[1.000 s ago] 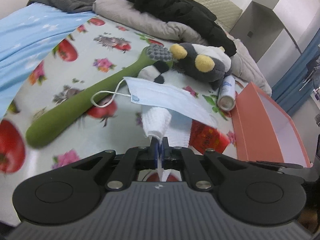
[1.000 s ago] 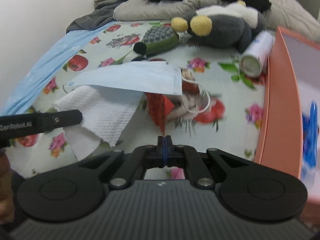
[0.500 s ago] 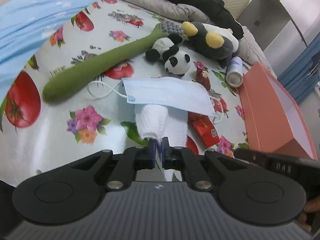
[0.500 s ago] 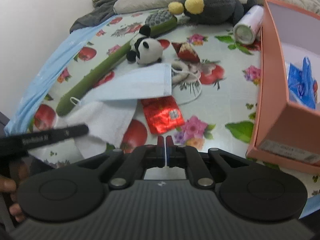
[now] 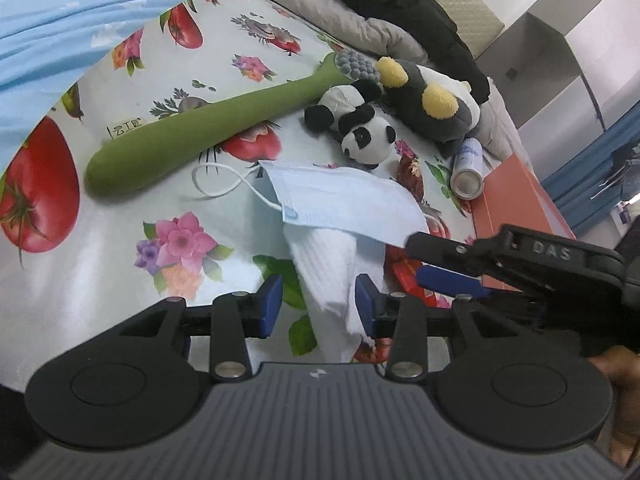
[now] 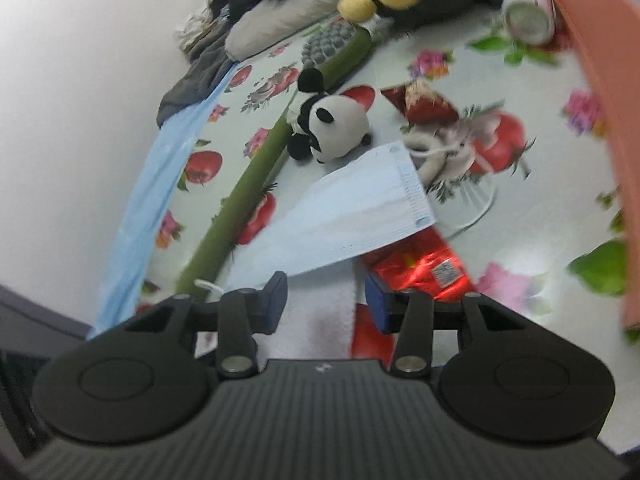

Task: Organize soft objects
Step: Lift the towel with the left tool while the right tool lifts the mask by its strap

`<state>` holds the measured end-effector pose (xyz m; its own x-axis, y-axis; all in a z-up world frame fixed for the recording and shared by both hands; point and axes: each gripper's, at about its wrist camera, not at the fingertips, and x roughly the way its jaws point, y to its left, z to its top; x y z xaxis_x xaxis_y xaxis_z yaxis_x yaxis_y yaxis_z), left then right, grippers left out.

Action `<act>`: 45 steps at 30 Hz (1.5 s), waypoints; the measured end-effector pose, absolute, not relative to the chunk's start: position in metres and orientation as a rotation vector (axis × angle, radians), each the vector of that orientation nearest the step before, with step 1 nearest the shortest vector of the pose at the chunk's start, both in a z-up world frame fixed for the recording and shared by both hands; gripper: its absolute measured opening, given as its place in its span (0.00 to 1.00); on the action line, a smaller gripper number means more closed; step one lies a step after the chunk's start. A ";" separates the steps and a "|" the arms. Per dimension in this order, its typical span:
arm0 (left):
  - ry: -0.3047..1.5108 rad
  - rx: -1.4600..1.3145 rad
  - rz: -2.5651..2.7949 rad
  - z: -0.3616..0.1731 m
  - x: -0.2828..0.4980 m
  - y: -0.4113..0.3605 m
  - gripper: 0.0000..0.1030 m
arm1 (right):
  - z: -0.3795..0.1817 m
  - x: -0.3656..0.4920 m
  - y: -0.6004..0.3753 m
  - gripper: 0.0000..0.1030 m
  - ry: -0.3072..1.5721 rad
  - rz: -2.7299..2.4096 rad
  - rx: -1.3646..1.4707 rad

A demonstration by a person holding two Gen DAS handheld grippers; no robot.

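A glossy floral oilcloth printed with tomatoes and pink blossoms covers the surface. Near its front edge lies a white waffle-textured cloth, folded into a soft, thick strip; a pleated pale-blue face mask drapes over its far end, thin white ear loops curling to the left. The left gripper has its blue-padded jaws opening, the cloth lying between them with the pads apart from it. The right gripper is likewise opening above the same white cloth, beside a crinkly red foil packet, touching neither. Farther off rest a long, smooth green brush with a grey nubbed head, a small plush panda, and a fuzzy grey penguin toy. A salmon cardboard box stands at right.
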<state>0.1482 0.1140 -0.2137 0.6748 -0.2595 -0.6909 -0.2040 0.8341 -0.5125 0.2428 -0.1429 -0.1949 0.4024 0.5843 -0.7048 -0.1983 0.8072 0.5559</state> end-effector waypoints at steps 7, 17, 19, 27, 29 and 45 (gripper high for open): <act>0.836 -0.623 -0.041 -0.221 0.161 0.115 0.45 | -0.217 0.261 -0.140 0.44 1.087 0.479 0.619; 0.838 -0.595 -0.033 -0.229 0.174 0.106 0.19 | -0.213 0.264 -0.129 0.04 1.035 0.476 0.589; 0.837 -0.593 -0.036 -0.228 0.172 0.106 0.10 | -0.207 0.263 -0.127 0.04 1.009 0.490 0.550; 0.817 -0.531 -0.020 -0.215 0.154 0.101 0.07 | -0.172 0.257 -0.129 0.04 0.904 0.505 0.470; 0.814 -0.527 -0.023 -0.211 0.148 0.100 0.07 | -0.163 0.254 -0.131 0.04 0.879 0.504 0.457; 0.800 -0.426 -0.021 -0.180 0.104 0.085 0.07 | -0.110 0.222 -0.174 0.03 0.738 0.404 0.350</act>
